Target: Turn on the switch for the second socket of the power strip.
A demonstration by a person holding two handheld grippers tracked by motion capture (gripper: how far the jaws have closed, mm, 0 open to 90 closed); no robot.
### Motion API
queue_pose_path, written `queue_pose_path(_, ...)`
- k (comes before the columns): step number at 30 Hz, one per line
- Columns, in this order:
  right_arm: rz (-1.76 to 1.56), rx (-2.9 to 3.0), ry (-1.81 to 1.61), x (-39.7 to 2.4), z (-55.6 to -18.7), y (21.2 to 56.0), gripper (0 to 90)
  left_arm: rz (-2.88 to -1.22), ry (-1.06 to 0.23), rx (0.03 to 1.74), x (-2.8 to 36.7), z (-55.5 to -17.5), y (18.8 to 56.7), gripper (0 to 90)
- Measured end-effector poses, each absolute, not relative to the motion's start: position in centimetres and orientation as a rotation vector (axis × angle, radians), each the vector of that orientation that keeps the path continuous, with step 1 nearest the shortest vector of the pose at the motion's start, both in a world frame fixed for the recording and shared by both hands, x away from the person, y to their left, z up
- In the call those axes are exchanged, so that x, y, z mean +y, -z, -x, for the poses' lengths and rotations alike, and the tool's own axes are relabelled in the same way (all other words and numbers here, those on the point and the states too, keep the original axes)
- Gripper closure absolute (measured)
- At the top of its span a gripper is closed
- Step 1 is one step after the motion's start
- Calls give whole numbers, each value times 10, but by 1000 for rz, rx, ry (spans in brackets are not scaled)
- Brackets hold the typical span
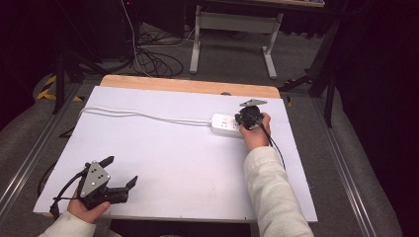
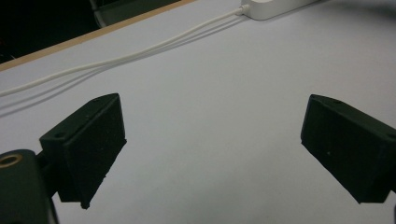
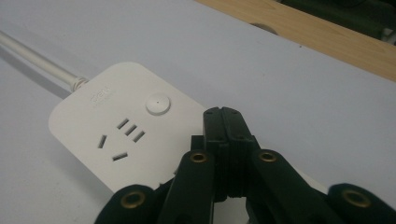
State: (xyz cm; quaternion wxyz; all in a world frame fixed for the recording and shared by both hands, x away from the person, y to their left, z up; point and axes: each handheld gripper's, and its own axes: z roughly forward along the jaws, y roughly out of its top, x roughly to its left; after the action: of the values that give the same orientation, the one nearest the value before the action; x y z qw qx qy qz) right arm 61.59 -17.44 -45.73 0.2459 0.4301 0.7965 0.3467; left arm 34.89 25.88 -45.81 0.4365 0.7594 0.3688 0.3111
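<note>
The white rectangular plastic power strip (image 3: 121, 135) lies flat near the far right edge of the white-covered worktop (image 1: 173, 148), its white cable (image 1: 143, 115) trailing left. Your right hand-held gripper (image 3: 223, 116) hovers over it, jaws pressed together with nothing between them. Your left hand-held gripper (image 2: 212, 149) rests well apart at the near left corner, jaws spread.
</note>
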Motion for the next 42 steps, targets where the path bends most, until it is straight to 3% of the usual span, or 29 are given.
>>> queue_pose_path(42,-1222,2149,-955,-169,-616,461,900,-1885,-768,919,258,-348,457,70)
